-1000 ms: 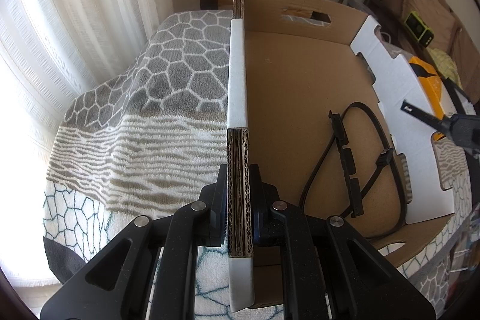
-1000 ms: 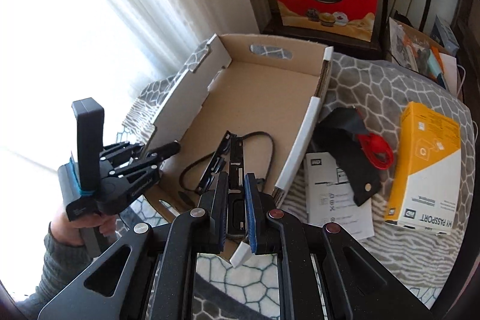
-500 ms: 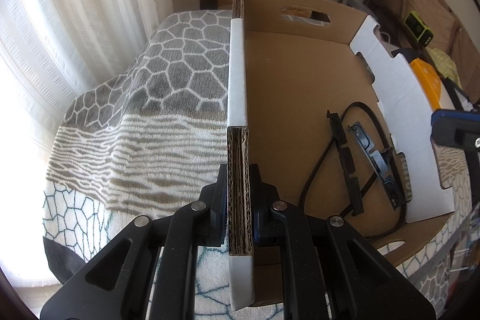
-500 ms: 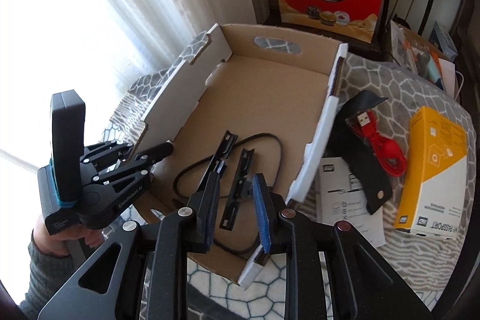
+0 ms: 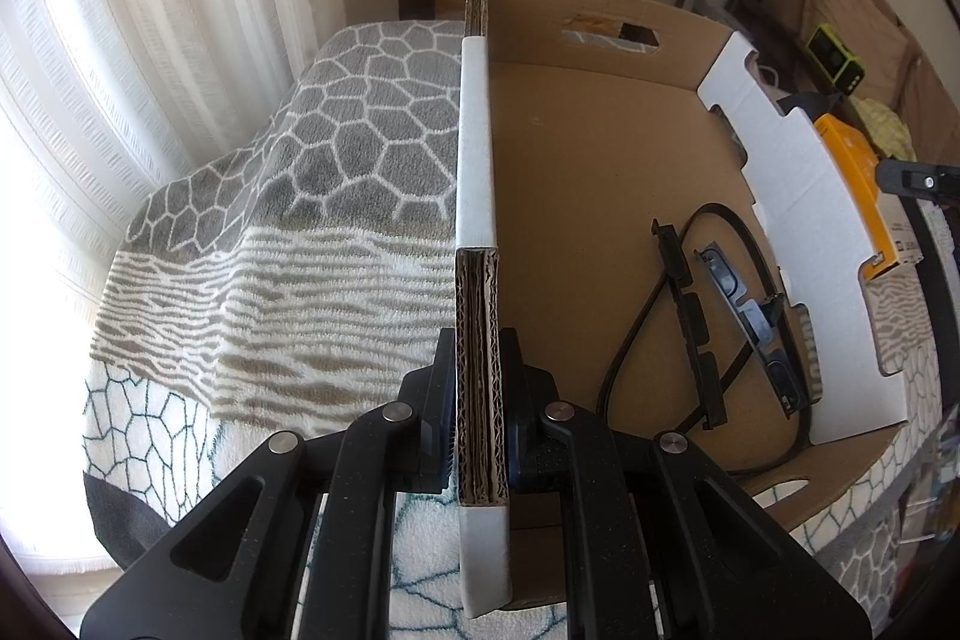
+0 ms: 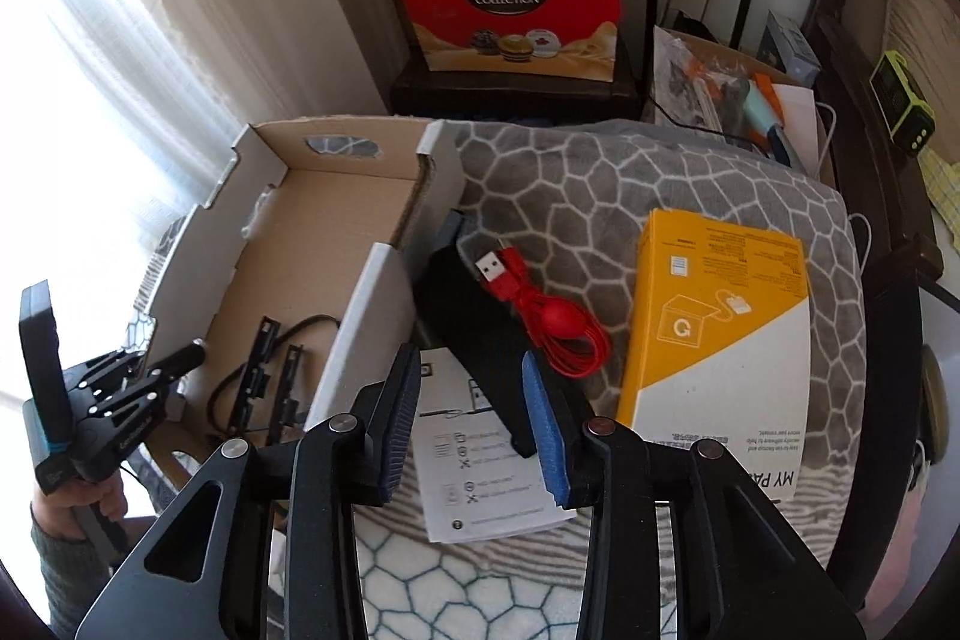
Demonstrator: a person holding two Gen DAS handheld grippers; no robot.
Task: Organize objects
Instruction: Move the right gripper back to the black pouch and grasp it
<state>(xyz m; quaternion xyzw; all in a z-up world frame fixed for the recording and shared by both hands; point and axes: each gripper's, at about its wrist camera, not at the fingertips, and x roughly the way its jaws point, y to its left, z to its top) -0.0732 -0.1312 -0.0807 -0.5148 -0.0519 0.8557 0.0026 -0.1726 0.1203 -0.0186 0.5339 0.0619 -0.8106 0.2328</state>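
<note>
Right wrist: patterned blanket (image 6: 600, 196); right tongs (image 6: 474, 424) opening, empty; left tongs (image 5: 480, 400) clamp box wall (image 5: 477, 172).

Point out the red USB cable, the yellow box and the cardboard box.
red USB cable (image 6: 543, 319), right wrist view, coiled middle.
yellow box (image 6: 720, 316), right wrist view, top face.
cardboard box (image 5: 477, 148), left wrist view, white wall rim.

bright daylight through the curtain (image 5: 150, 40) blows out the left; fisheye bends and darkens the edges.
</note>
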